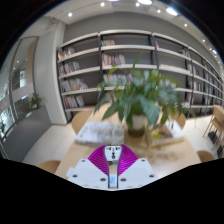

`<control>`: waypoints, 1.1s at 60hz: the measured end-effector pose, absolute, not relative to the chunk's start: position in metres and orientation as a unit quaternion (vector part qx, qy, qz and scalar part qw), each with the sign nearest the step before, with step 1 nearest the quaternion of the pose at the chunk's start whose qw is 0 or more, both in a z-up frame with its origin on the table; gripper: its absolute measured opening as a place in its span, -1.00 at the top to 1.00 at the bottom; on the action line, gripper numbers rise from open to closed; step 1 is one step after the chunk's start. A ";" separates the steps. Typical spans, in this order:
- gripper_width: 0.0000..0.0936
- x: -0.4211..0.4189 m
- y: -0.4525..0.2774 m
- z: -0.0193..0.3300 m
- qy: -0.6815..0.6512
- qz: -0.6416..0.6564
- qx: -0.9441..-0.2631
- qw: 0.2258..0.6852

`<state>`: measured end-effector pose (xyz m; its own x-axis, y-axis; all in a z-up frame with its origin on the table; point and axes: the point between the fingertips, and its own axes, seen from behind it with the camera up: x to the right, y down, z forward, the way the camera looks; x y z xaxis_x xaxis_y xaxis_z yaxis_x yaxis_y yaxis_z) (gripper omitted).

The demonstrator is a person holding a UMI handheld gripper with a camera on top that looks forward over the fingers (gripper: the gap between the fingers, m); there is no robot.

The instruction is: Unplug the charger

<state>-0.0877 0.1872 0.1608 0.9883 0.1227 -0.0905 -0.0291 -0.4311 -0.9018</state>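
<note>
Nearest, gripper point(113, 160) low in the gripper view, magenta pads point(102, 158) angled inward to a narrow point, white body below them; cannot tell whether closed or slightly parted, nor whether anything sits between the fingers. At the tip, a small white block with dark marks point(113, 153), too small to name for certain, possibly the charger. Just ahead, pale wooden table point(165, 158) carrying a flat white item point(100, 132) and, beside it, a potted plant point(140, 98) with broad green leaves. Wooden chairs point(214, 128) around the table. Beyond, tall bookshelves point(100, 68) lined with books along the back wall. Overhead, round ceiling lights point(146, 3).
</note>
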 end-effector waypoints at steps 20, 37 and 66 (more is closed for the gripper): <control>0.78 0.087 0.182 0.188 0.010 -0.002 -0.834 0.551; 0.66 0.096 0.159 0.036 0.024 0.020 -0.888 0.458; -0.58 0.077 0.109 0.142 -0.004 -0.011 -0.864 0.504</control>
<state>0.0769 0.1087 0.1424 0.9997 -0.0040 0.0237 0.0187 -0.4928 -0.8699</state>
